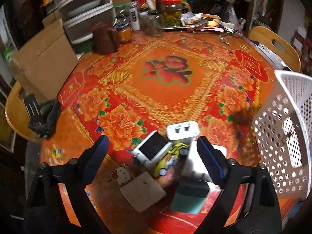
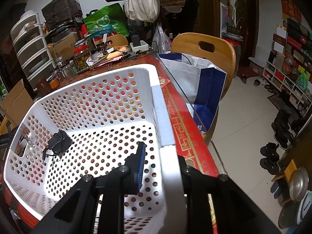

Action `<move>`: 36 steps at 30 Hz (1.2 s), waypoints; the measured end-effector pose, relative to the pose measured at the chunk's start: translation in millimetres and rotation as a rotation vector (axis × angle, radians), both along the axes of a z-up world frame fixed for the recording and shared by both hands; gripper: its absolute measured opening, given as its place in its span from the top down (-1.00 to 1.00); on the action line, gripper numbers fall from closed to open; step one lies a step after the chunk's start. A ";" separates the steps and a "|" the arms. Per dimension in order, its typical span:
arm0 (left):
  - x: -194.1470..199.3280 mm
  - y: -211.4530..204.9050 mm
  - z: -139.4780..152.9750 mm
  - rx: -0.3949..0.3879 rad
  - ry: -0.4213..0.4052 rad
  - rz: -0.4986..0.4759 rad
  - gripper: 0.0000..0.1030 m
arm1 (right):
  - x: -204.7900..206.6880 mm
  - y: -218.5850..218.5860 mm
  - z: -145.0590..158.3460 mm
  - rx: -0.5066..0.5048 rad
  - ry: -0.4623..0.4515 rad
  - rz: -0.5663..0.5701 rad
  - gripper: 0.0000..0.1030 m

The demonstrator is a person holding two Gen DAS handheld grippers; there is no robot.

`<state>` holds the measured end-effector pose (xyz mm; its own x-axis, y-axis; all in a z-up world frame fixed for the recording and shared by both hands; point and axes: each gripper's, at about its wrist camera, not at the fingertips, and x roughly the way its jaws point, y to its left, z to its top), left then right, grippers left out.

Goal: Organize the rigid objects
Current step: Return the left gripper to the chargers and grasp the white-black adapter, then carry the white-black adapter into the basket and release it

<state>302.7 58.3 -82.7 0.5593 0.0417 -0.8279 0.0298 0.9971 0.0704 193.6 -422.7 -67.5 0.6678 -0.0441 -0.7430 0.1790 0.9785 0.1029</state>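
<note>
Left wrist view: we see our left gripper (image 1: 153, 154) hanging over a cluster of small items on the red floral tablecloth (image 1: 165, 89), fingers spread with nothing pinched between them
Cluster: a white charger (image 1: 182, 129), a white phone-like device (image 1: 153, 149), a yellow toy car (image 1: 171, 159), a white box (image 1: 197, 165), a teal box (image 1: 190, 197), a cardboard tag (image 1: 142, 193) and a cat-face trinket (image 1: 120, 174), all lying close together
Right wrist view: our right gripper (image 2: 161, 167) pinches the near rim of the white basket (image 2: 93, 101); one finger sits inside the wall, the other outside
Basket contents: only a black adapter (image 2: 59, 143) with its cord, near the left wall
Done so far: we judge one item stowed
Left to do: the whole cluster outside the basket remains
Next: we likely pick from the cluster; which piece we cannot tell
</note>
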 end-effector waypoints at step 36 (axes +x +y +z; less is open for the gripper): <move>-8.6 -19.6 23.5 0.170 -0.138 0.115 0.49 | 0.5 4.7 0.0 -0.012 0.003 0.005 0.64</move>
<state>294.1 38.7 -59.2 0.6499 0.2437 -0.7198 -0.1047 0.9669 0.2328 194.1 -418.0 -67.5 0.6660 -0.0495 -0.7443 0.1744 0.9805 0.0908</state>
